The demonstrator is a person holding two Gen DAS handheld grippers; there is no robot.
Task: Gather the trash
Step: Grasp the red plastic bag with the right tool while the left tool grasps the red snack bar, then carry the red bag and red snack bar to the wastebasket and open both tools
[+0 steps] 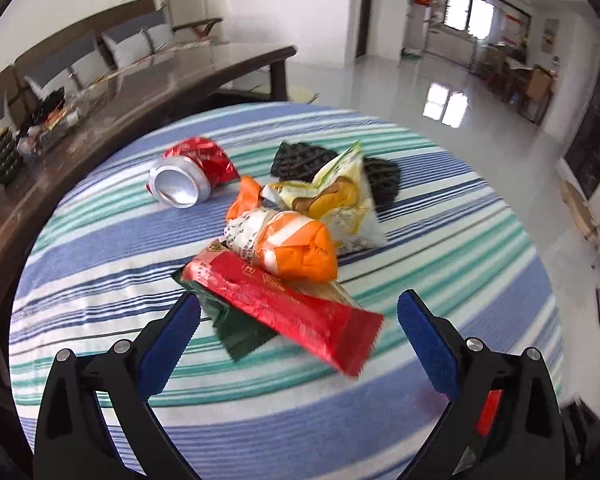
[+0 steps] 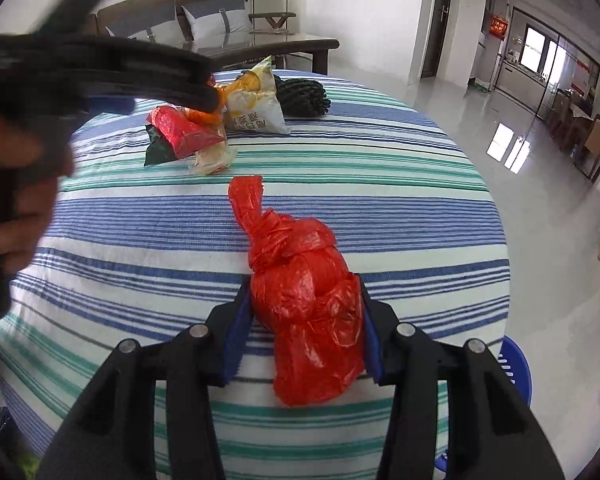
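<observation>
Trash lies on a striped tablecloth (image 1: 100,280). In the left wrist view I see a long red wrapper (image 1: 284,312) over a dark green wrapper (image 1: 236,328), an orange-and-white packet (image 1: 288,244), a yellow snack bag (image 1: 340,200), a crushed red can (image 1: 188,176) and black foam netting (image 1: 384,180). My left gripper (image 1: 298,316) is open, its fingers astride the red wrapper. My right gripper (image 2: 304,312) is shut on a knotted red plastic bag (image 2: 308,300) just above the cloth (image 2: 380,184). The left gripper (image 2: 172,80) shows at upper left over the wrapper pile (image 2: 188,136).
A dark wooden table (image 1: 160,92) with clutter stands left of the round table, a sofa (image 1: 80,56) behind it. A blue plastic stool (image 2: 516,364) stands at the table's right side. Glossy floor (image 1: 440,92) lies beyond.
</observation>
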